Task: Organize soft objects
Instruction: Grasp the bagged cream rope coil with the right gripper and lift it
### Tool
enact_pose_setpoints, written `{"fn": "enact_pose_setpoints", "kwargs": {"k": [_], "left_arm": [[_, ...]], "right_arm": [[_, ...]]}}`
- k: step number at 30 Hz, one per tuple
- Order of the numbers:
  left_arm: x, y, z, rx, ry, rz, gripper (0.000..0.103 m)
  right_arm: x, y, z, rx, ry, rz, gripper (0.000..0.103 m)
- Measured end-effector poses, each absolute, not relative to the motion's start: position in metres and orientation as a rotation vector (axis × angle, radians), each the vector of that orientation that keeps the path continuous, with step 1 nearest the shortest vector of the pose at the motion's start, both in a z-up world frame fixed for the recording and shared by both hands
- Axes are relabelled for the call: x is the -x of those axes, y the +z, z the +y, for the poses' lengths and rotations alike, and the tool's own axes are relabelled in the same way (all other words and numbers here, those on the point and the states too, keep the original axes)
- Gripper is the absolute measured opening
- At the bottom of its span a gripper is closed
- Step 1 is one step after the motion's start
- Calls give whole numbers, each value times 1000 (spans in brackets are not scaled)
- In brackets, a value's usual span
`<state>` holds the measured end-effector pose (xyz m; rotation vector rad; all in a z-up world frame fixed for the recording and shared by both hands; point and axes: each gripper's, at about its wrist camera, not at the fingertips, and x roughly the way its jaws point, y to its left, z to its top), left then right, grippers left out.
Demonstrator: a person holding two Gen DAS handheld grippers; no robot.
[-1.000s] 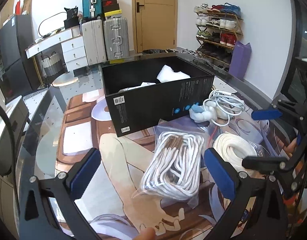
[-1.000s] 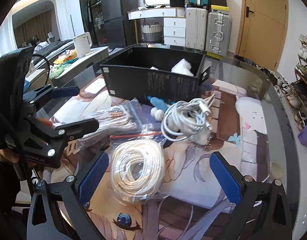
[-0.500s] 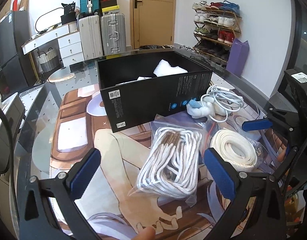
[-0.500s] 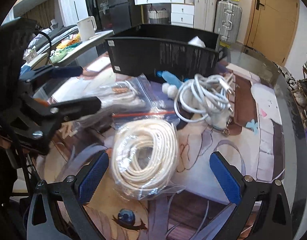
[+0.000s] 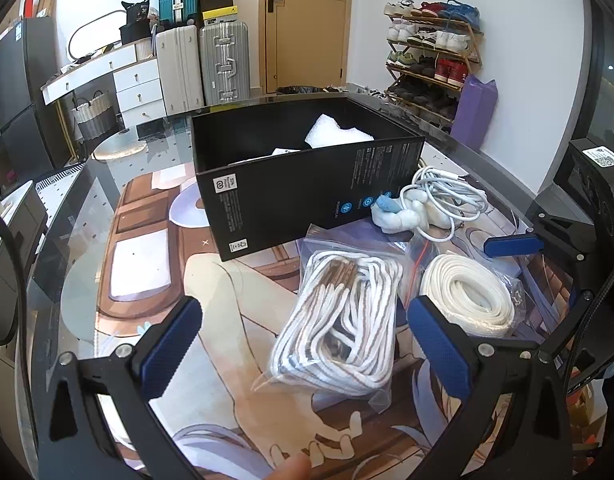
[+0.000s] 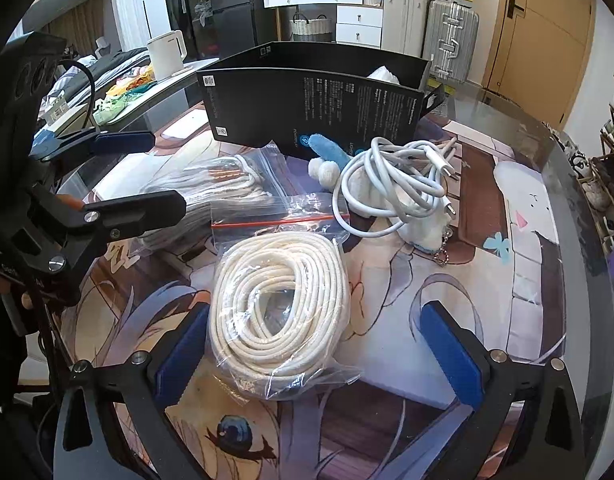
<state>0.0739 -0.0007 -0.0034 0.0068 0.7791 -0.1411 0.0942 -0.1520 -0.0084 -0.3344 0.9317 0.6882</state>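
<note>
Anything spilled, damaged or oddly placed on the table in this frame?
Nothing is spilled or broken. The loose white cable lies tangled over the plush toy beside the black box. The two bagged rope coils overlap slightly. Both grippers hover open, holding nothing.

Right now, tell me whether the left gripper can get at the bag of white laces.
Probably yes: the left gripper is open, the bag of white laces lies between its fingers, and nothing covers it.

Bright, even daylight; sharp centre, heavy fisheye bending and dark corners.
</note>
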Motion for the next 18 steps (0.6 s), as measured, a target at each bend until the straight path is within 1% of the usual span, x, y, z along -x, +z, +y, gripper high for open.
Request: {"fn": "enact_pose_setpoints", "kwargs": {"k": [4, 7, 9, 10, 12, 18], "left_arm": [[-74, -4, -1, -11, -140, 778, 103], [-73, -4, -1, -17, -140, 777, 103], [-73, -5, -2, -17, -141, 778, 103], [-73, -5, -2, -16, -139, 777, 103], [-73, -5, -2, -16, -137, 778, 103], [-72, -4, -4, -13, -142, 779, 103]], "right_arm": [[-94, -9, -151, 339, 689, 917, 101], [-92, -7, -149, 341, 704, 905, 91], [-89, -5, -148, 345, 716, 898, 79], [-88, -4, -147, 350, 726, 894, 76], [-84, -3, -145, 365, 752, 883, 63], [-76, -1, -142, 403, 778, 864, 52]]}}
